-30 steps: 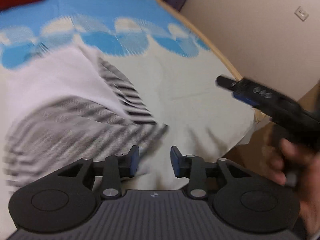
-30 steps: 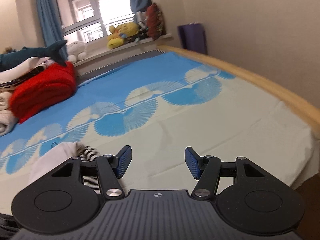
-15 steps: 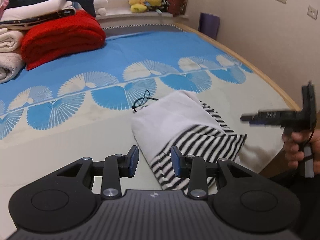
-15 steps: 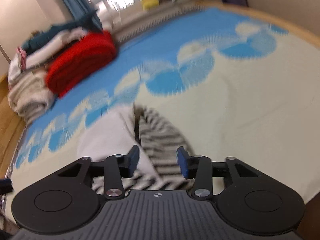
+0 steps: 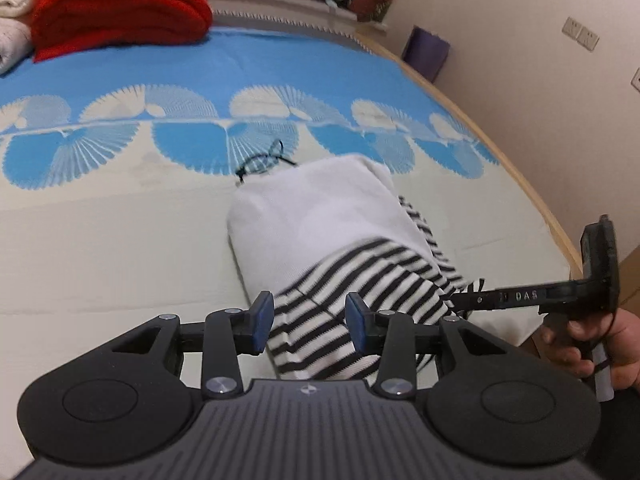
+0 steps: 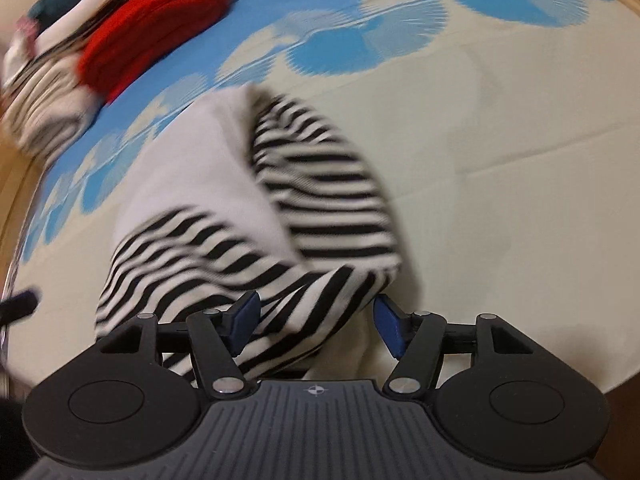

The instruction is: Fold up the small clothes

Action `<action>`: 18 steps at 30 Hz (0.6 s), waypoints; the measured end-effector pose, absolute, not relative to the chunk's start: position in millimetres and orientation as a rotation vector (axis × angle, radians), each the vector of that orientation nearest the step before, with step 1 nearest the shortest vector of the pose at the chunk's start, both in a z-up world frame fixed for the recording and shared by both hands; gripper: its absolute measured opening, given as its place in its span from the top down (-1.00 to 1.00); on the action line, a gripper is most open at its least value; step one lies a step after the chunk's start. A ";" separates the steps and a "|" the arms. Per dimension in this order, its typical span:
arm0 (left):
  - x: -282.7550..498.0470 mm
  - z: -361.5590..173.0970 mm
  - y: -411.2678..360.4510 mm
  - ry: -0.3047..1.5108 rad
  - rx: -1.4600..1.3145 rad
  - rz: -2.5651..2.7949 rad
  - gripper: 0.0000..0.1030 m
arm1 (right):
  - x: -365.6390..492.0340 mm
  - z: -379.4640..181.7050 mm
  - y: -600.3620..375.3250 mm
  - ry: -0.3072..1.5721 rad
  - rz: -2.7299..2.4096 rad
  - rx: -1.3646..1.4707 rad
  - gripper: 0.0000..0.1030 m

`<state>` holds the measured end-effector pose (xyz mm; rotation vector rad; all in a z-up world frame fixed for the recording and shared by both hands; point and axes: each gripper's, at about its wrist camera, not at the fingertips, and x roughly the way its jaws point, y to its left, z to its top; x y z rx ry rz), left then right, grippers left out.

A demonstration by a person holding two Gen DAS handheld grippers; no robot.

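A small striped garment (image 5: 360,264), white above and black-and-white banded below, is seen lying on the bed (image 5: 120,240) at centre frame, partly bunched. It is judged light, soft and limp; a hem corner is best pinched. The left tool (image 5: 308,316) is released, jaws just widened, nothing gripped. The right tool (image 6: 316,322) is spread over the striped hem, jaws just widened, pads not pressing.

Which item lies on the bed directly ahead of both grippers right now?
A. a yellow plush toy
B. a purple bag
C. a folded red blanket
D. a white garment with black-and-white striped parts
D: the white garment with black-and-white striped parts lies on the bed sheet just beyond the left gripper, and the right gripper also faces it.
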<state>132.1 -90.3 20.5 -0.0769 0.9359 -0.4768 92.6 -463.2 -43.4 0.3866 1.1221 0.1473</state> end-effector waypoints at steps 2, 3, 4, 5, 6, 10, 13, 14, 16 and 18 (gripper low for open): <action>136.1 17.1 -96.1 0.954 -0.070 -0.470 0.15 | 86.6 -38.7 -454.6 1.095 0.205 0.324 0.42; 139.4 14.9 -97.8 0.963 -0.075 -0.464 0.14 | 82.2 -34.4 -452.6 1.071 0.221 0.294 0.76; 142.4 11.4 -99.8 0.975 -0.091 -0.456 0.11 | 77.6 -29.9 -453.5 1.045 0.228 0.283 0.84; 144.4 8.1 -101.5 0.986 -0.109 -0.448 0.10 | 72.1 -23.8 -456.3 1.015 0.233 0.282 0.87; 147.0 5.1 -102.8 0.999 -0.129 -0.441 0.07 | 65.0 -15.3 -461.6 0.976 0.241 0.299 0.89; 153.2 -3.4 -113.7 1.036 -0.178 -0.439 -0.32 | 36.0 12.0 -488.9 0.881 0.237 0.381 0.96; 155.6 -12.1 -128.3 1.074 -0.174 -0.451 -0.50 | 14.7 18.1 -500.1 0.886 0.239 0.377 0.99; 156.4 -16.1 -132.8 1.090 -0.170 -0.449 -0.50 | 9.6 17.5 -503.0 0.901 0.237 0.369 1.00; 158.1 -26.8 -141.2 1.131 -0.150 -0.432 -0.52 | 1.6 13.0 -507.9 0.937 0.232 0.351 1.00; 160.0 -40.0 -147.2 1.179 -0.122 -0.400 -0.56 | -2.3 4.8 -513.1 0.986 0.218 0.342 1.00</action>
